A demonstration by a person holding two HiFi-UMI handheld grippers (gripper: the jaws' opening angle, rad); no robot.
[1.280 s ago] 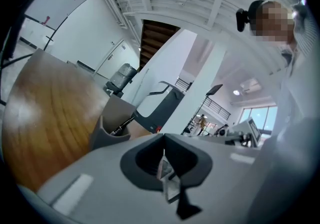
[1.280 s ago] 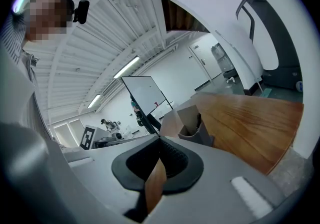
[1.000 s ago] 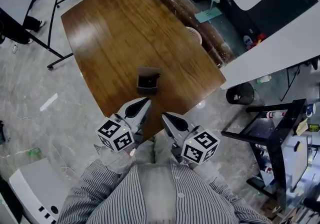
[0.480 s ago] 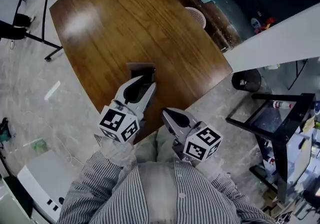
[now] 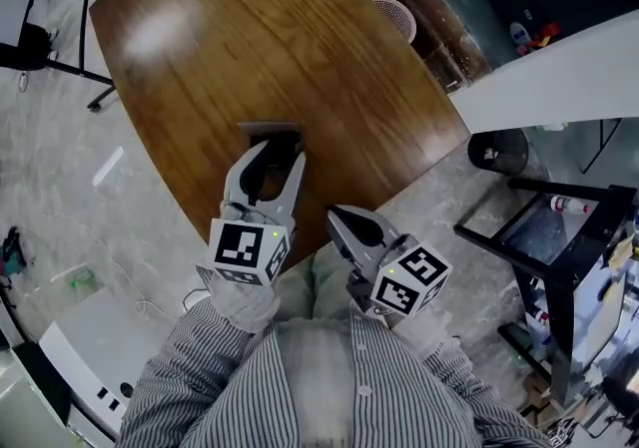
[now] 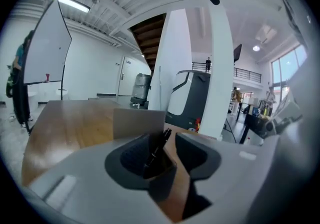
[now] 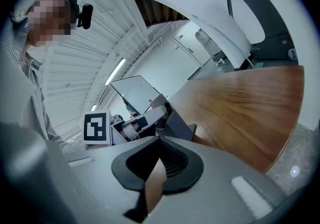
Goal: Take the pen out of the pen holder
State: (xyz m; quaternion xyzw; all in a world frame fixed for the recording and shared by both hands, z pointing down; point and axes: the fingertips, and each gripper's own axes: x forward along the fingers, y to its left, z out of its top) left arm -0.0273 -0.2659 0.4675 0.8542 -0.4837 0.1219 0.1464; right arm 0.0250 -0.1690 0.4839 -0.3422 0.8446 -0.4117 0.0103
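The left gripper (image 5: 279,151) is held level with the grey pen holder (image 5: 268,130), which is set on the wooden table (image 5: 250,37) near its close edge. Its jaws are being opened, and they are seen spread to either side of the holder without any contact being made. In the left gripper view, the black pen (image 6: 158,147) is seen leaning inside the pen holder (image 6: 137,124), framed in the gap between the jaws of the left gripper (image 6: 169,149). The right gripper (image 5: 340,218) is kept back beside the table edge, well short of the holder; its jaws are pressed together at the tips, and nothing is clasped by them (image 7: 160,141).
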